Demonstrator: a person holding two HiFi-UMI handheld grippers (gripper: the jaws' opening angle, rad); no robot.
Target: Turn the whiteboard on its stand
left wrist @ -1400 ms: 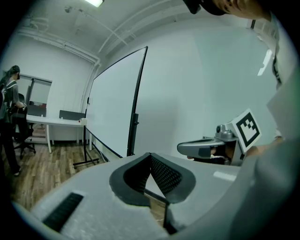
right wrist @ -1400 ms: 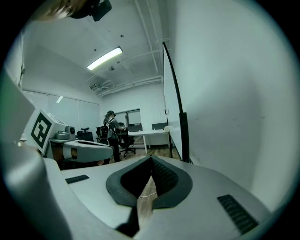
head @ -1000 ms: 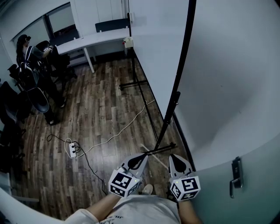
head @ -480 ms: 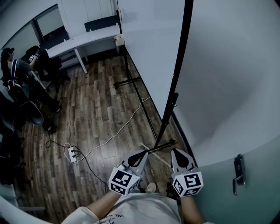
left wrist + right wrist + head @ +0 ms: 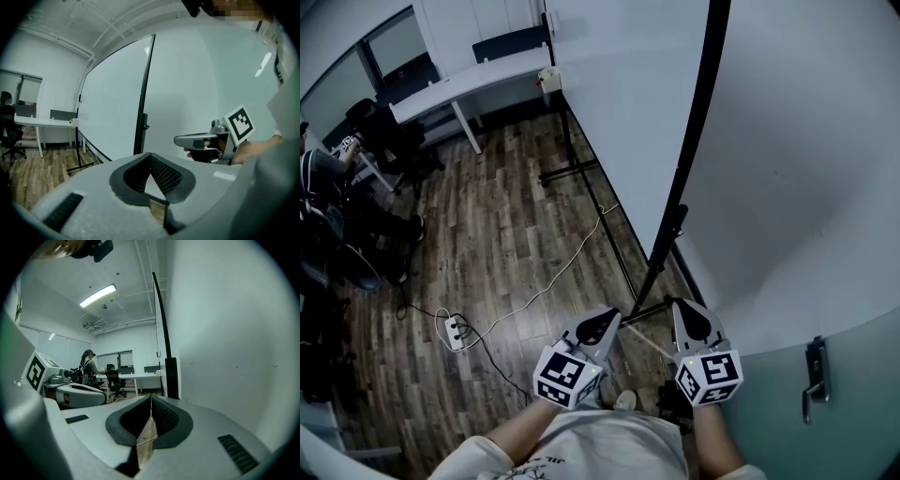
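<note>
The whiteboard (image 5: 619,122) stands upright on its stand at the right side of the scene, and its white face runs from near to far along the wall (image 5: 797,169). Its near black post (image 5: 698,122) rises just in front of the two claws, and the near foot bar (image 5: 649,309) of the stand lies on the wooden floor (image 5: 506,234) close below them.

The left claw (image 5: 602,323) is held low, near the person's body, and points toward the foot of the post. In the left gripper view its two sides are pressed together at the tip and nothing is between them. The right claw (image 5: 687,314) is just beside it on the right, apart from the board. Its sides are also pressed together, with only the floor seen behind the narrow slit. Neither claw touches the whiteboard or the stand.

A white cable (image 5: 553,281) crosses the floor to a power strip (image 5: 455,326) on the left. Far on the left stands a white counter (image 5: 478,80) with black chairs (image 5: 394,141) near it. A door handle (image 5: 812,375) shows at the near right.
</note>
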